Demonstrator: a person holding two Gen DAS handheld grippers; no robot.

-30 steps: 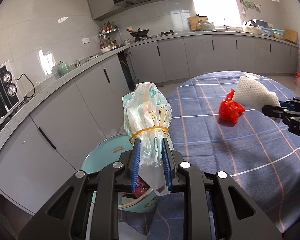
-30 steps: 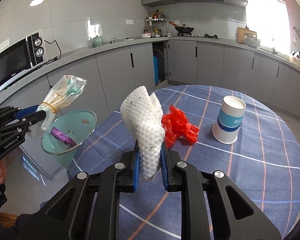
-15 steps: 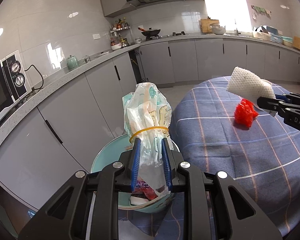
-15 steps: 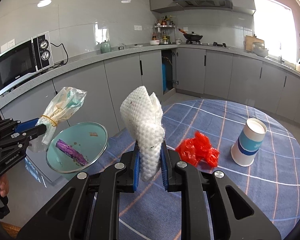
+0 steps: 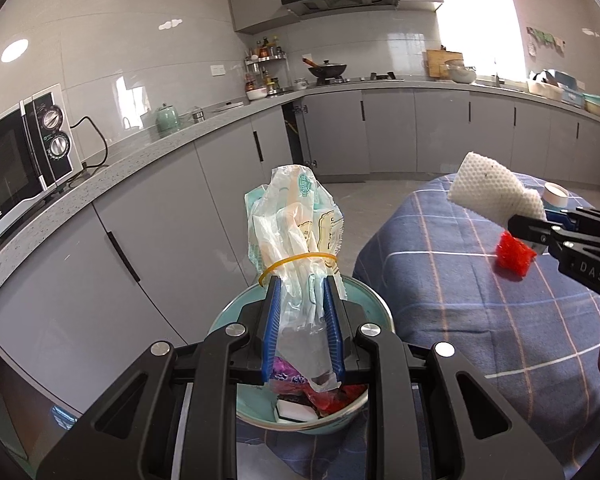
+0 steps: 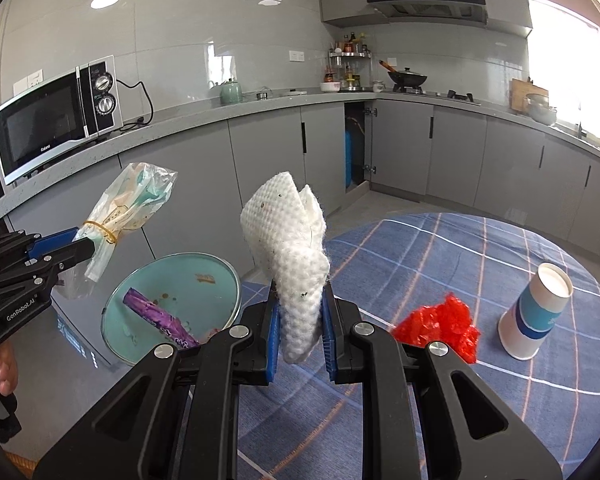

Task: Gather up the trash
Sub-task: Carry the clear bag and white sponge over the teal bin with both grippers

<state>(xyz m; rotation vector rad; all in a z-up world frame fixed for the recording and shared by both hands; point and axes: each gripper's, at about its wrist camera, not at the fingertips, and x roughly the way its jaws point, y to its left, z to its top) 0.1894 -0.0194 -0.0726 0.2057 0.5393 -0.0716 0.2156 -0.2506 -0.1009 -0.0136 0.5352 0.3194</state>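
My left gripper is shut on a clear plastic bag tied with a yellow rubber band; it hangs over a teal bin that holds wrappers. The same bag and bin show at the left of the right wrist view. My right gripper is shut on a crumpled white paper towel, held above the table's near-left edge beside the bin. A red plastic scrap and a paper cup sit on the blue checked tablecloth.
Grey kitchen cabinets and a countertop with a microwave run behind the bin. The round table fills the right side. A hand holds the left gripper's handle at the far left.
Both grippers have swung left, toward the bin. The bin now sits more under the left gripper, and the red scrap and cup have slid right in both views.
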